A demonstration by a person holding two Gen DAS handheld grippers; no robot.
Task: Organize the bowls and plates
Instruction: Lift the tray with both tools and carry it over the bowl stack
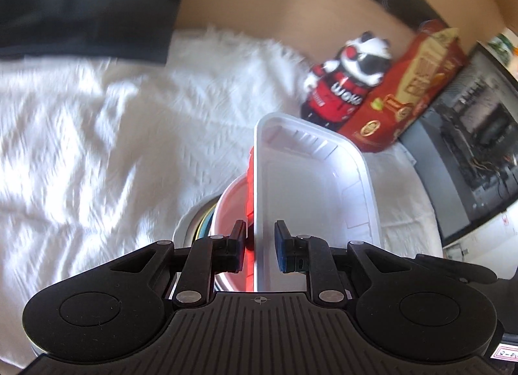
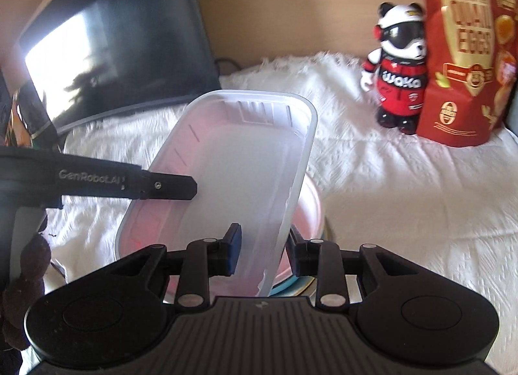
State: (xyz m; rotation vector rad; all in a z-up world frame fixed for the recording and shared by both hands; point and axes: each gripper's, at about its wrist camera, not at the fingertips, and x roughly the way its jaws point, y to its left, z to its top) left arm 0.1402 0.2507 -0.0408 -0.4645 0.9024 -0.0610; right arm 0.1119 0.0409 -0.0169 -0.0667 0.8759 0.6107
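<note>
Over the white textured cloth, a white rectangular plastic tray is held tilted above a stack of bowls, a red container sitting directly beneath it. The tray's rim is straddled by the left gripper, jaws narrow with a small gap visible at the right pad. The opposite rim is straddled by the right gripper; contact possibly made, motion blur. A panda figurine and a red Quail Eggs pouch stand behind
</note>
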